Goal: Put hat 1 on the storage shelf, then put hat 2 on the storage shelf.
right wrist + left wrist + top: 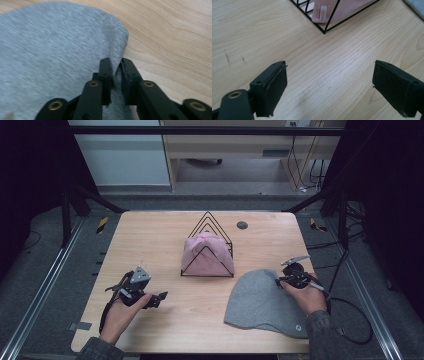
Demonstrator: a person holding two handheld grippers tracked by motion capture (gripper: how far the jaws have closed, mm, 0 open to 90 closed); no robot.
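My right gripper [115,65] pinches a fold at the edge of the grey beanie [260,302], pads pressed tight on the cloth. The beanie lies flat on the near right part of the wooden table [150,240], its lower rim partly covered by my right hand [307,295]. My left gripper [329,82] hovers over bare wood with its jaws spread wide, holding nothing. Behind, a pink beanie [207,252] sits in the black wire rack [206,222] (its lettered label is too small to read surely).
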